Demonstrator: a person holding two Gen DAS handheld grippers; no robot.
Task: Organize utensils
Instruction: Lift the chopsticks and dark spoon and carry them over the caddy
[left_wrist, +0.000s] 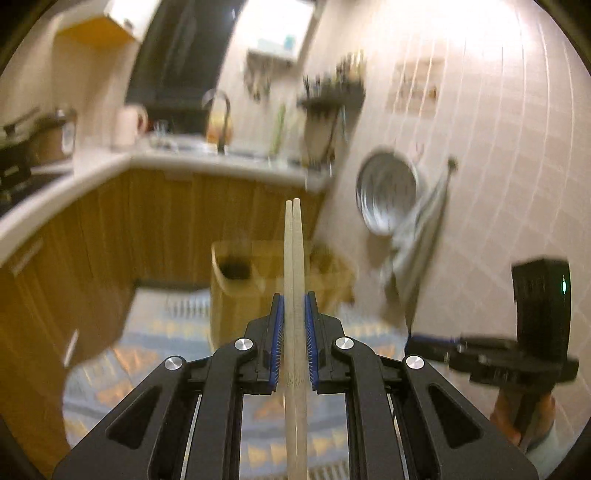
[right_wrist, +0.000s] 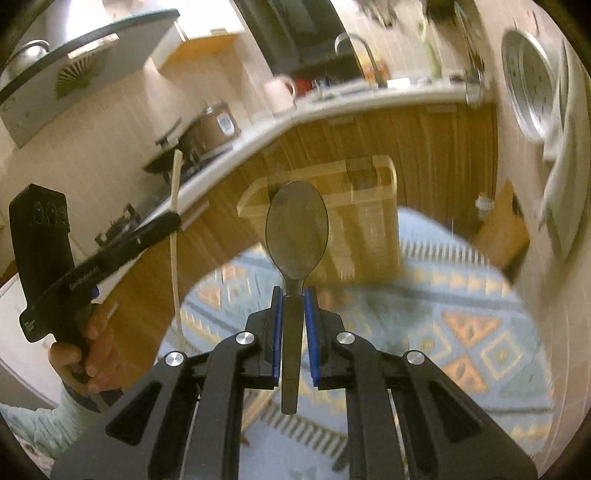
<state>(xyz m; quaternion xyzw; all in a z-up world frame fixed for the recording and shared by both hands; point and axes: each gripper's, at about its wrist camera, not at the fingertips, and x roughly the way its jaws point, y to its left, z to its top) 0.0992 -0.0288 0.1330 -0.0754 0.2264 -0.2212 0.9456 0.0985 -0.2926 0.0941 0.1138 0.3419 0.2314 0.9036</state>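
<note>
1. The left gripper (left_wrist: 294, 314) is clamped on two chopsticks (left_wrist: 294, 251), which run straight ahead between its pads.
2. They look light, stiff and smooth, so the pair could slip or scissor; a hold near mid-length suits them.
3. The right gripper (right_wrist: 294, 310) pinches one spoon (right_wrist: 296, 236) at its neck, bowl forward; likely rigid, slick metal.
4. One wooden holder (right_wrist: 369, 206) stands ahead of both grippers.

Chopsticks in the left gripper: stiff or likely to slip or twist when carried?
The pale wooden chopstick pair looks stiff, with no visible bend. The left gripper pinches it mid-length between blue pads, so the long overhang could pivot. The two sticks may slide against each other.
</note>
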